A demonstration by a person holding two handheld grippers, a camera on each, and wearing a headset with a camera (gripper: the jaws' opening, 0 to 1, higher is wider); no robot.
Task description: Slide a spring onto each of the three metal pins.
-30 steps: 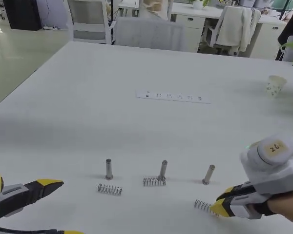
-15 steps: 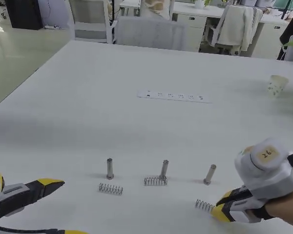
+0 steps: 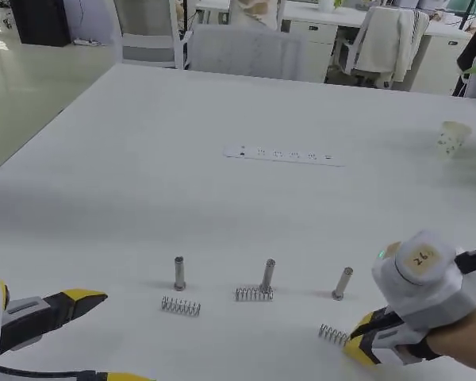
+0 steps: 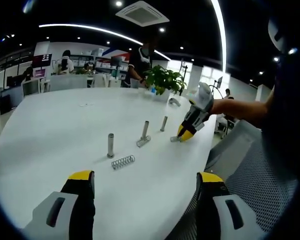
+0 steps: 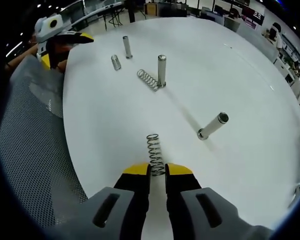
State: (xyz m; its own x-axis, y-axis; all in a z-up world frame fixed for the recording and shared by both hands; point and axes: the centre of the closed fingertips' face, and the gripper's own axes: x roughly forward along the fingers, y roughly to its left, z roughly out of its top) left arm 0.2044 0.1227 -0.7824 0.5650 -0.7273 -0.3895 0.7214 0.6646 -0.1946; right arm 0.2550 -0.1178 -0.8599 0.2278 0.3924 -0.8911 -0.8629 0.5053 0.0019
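The right tongs (image 5: 157,172) are closed on the near end of a spring (image 5: 154,150). That end is hidden between the jaws, and the rest lies on the tabletop (image 3: 222,214) straight ahead of them. The left tongs (image 4: 146,177) stand wide open and empty; in the head view the frame edge cuts off their lower jaw. Three pins (image 3: 267,275) stand bare between the two tongs, with two loose springs (image 3: 180,305) beside them. A round tag (image 3: 420,258) on the right tongs carries two digits, not clearly legible.

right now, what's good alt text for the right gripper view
The yellow-tipped right gripper pinches the near end of a small coiled steel spring lying on the white table. Three silver metal pins stand beyond it.
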